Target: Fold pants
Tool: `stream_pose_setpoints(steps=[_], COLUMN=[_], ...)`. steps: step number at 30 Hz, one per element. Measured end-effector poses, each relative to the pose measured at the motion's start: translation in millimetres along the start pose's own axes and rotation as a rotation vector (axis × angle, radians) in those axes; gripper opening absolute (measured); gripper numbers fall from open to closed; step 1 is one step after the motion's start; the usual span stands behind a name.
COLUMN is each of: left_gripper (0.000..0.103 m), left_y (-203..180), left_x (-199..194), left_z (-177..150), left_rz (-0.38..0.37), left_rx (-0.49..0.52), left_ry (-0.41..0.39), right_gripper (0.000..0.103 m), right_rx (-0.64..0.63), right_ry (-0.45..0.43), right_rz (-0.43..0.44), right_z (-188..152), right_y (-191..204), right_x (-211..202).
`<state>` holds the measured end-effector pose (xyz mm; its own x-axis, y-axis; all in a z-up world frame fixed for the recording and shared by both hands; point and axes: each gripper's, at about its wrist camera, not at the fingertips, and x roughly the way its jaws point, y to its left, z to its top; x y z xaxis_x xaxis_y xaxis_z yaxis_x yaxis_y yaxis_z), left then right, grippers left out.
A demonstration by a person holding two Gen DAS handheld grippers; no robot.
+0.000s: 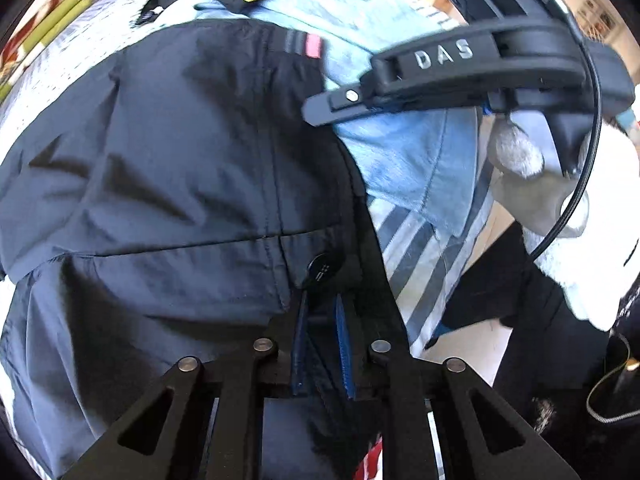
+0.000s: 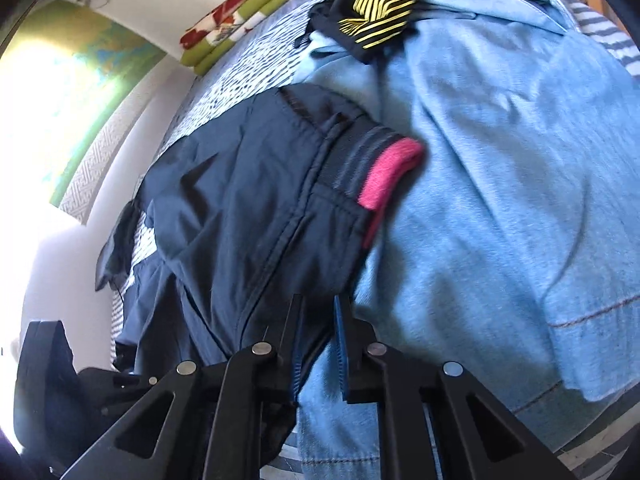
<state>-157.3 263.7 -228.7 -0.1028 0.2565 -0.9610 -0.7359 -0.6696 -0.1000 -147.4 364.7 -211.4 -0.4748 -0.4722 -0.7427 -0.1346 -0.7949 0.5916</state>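
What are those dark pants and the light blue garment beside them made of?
The dark navy pants look like a thin, smooth synthetic weave, perhaps nylon: slight sheen and sharp creases. The light blue garment looks like denim, matte with a faint diagonal twill and brown topstitching. Neither can be confirmed by sight.

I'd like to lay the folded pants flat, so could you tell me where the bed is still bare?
Bare bedspread shows only between the dark pants and the folded green linens. The other side is crowded by the light denim garment and the yellow-striped garment.

I see a light blue denim garment (image 2: 500, 152), a black-and-yellow striped piece (image 2: 384, 8) atop it, and folded floral cloths (image 2: 236, 28) beyond.
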Motion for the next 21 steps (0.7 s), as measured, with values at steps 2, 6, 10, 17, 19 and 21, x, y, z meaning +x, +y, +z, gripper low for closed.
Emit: stream_pose_setpoints(steps=[2,6,10,17,19,21], left_gripper=[0.015,0.015,0.015,0.016,0.018,0.017], left_y=[-1,-15,-18,-19,-22,-24], left_x=[-5,-16,-22,-7,-12,-10], left_z=[4,10,25,17,9,1], left_rz=[0.016,0.015,0.028,-0.006,-0.001,-0.005], left_rx=[-0.008,0.045,0.048,0.027,0.038,0.038], left_ry=[-0.033,-0.064,-0.106,-0.023,-0.005,0.025], right_gripper=[0.015,0.015,0.015,0.015,0.015,0.015], right_rx=[0.000,-0.019,-0.010,-0.018,-0.015,-0.015], right_ry=[-0.005,-0.010,-0.010,-0.006,-0.004,-0.004], right_rz=[0.007,-0.014,-0.008,-0.013,-0.013,-0.019], right_z=[-1,-2,-2,-3,-2,-2], right_y=[2,6,5,6,6,7], right_x=[0,1,2,3,4,5])
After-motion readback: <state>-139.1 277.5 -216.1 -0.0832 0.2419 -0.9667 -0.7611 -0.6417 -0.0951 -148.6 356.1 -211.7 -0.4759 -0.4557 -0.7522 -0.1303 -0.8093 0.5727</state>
